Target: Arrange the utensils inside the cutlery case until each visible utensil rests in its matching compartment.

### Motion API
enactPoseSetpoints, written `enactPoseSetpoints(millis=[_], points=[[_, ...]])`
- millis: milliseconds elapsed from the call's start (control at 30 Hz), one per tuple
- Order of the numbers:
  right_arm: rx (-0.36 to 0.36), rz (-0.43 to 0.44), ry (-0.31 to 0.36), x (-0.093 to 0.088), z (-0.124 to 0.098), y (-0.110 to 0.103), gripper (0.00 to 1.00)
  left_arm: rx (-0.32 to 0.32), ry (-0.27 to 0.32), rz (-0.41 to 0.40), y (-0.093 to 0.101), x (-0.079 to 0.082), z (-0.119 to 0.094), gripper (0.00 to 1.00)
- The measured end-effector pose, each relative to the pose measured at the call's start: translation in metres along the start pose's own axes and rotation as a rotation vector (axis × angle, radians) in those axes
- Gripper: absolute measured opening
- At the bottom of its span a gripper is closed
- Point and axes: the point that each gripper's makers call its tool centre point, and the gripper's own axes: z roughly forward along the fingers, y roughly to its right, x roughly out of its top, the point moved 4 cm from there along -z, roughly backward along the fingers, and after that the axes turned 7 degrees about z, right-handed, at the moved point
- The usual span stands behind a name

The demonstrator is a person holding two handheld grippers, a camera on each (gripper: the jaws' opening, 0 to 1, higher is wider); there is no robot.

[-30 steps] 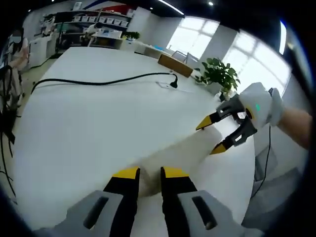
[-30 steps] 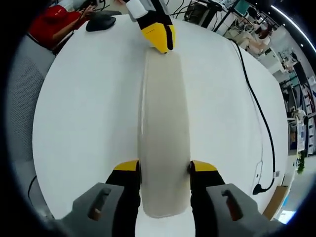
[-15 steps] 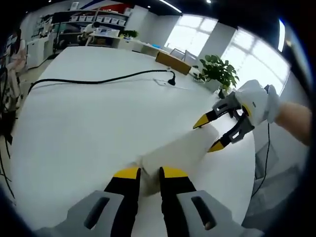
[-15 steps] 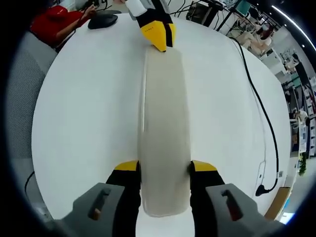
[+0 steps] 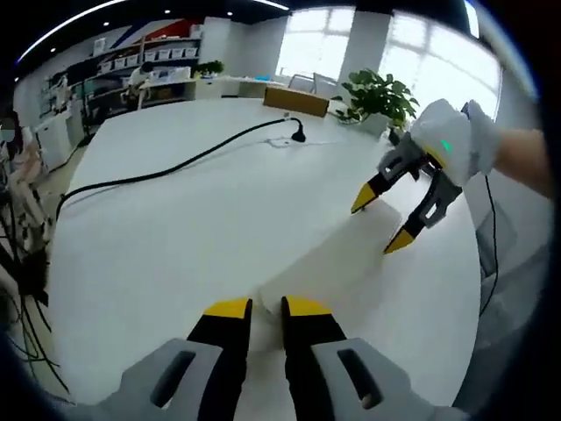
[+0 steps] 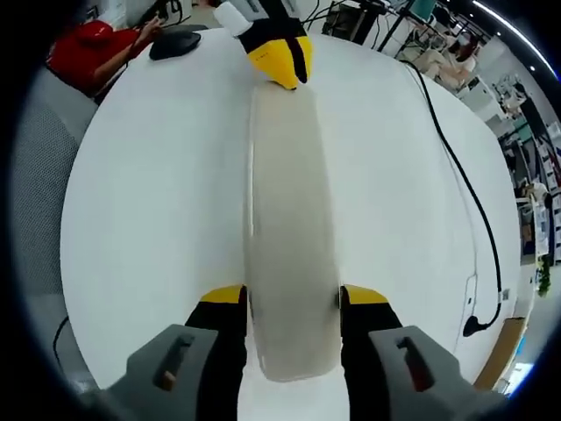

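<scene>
A long, pale, closed cutlery case [image 6: 292,202] stretches over the white table [image 6: 158,193], and its inside is hidden. My right gripper [image 6: 292,298] is shut on the near end, one jaw pressed to each long side. At the far end my left gripper [image 6: 282,74] pinches the case's tip. In the left gripper view the case [image 5: 337,259] runs from my left gripper [image 5: 266,307], shut on its end, toward my right gripper [image 5: 379,226], held by a white-gloved hand [image 5: 456,136]. No utensil shows.
A black cable [image 5: 175,162] with a plug crosses the table's far part, also in the right gripper view [image 6: 456,158]. A potted plant [image 5: 381,92] and a brown box [image 5: 295,101] stand beyond it. A dark mouse-like object [image 6: 173,44] lies near a person in red [image 6: 83,48].
The left gripper view has swung and tilted, so the room shifted in it. Both grippers keep the same hold on the case, which has barely moved in the right gripper view.
</scene>
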Motion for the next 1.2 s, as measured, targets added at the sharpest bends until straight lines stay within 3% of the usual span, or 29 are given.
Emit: enactPoseSetpoints(millis=[233, 300, 367, 500, 600, 633, 667, 833, 1200], points=[[-0.025, 0.134, 0.153, -0.018, -0.048, 0.004, 0.41, 0.015, 0.037, -0.066, -0.014, -0.008, -0.017, 0.16], [-0.004, 0.311, 0.208, -0.027, -0.057, 0.005, 0.39, 0.0, 0.045, -0.089, -0.012, -0.006, -0.02, 0.15], [-0.016, 0.361, 0.218, -0.037, -0.061, 0.009, 0.35, -0.012, 0.059, -0.1, -0.009, -0.001, -0.022, 0.15], [-0.04, 0.363, 0.204, -0.043, -0.062, 0.01, 0.24, -0.028, 0.064, -0.064, -0.002, 0.01, -0.022, 0.11], [-0.039, 0.462, 0.216, -0.042, -0.061, 0.005, 0.12, -0.063, 0.056, -0.063, 0.004, 0.016, -0.021, 0.03], [-0.026, 0.483, 0.213, -0.042, -0.06, 0.003, 0.04, -0.072, 0.051, -0.062, 0.006, 0.017, -0.021, 0.0], [-0.029, 0.452, 0.201, -0.043, -0.058, 0.001, 0.0, -0.085, 0.043, -0.046, 0.009, 0.017, -0.02, 0.0], [-0.026, 0.455, 0.16, -0.042, -0.053, -0.002, 0.0, -0.13, 0.012, -0.022, 0.017, 0.021, -0.016, 0.0], [-0.005, 0.489, 0.095, -0.035, -0.041, 0.0, 0.0, -0.131, -0.037, -0.021, 0.023, 0.023, 0.001, 0.0]])
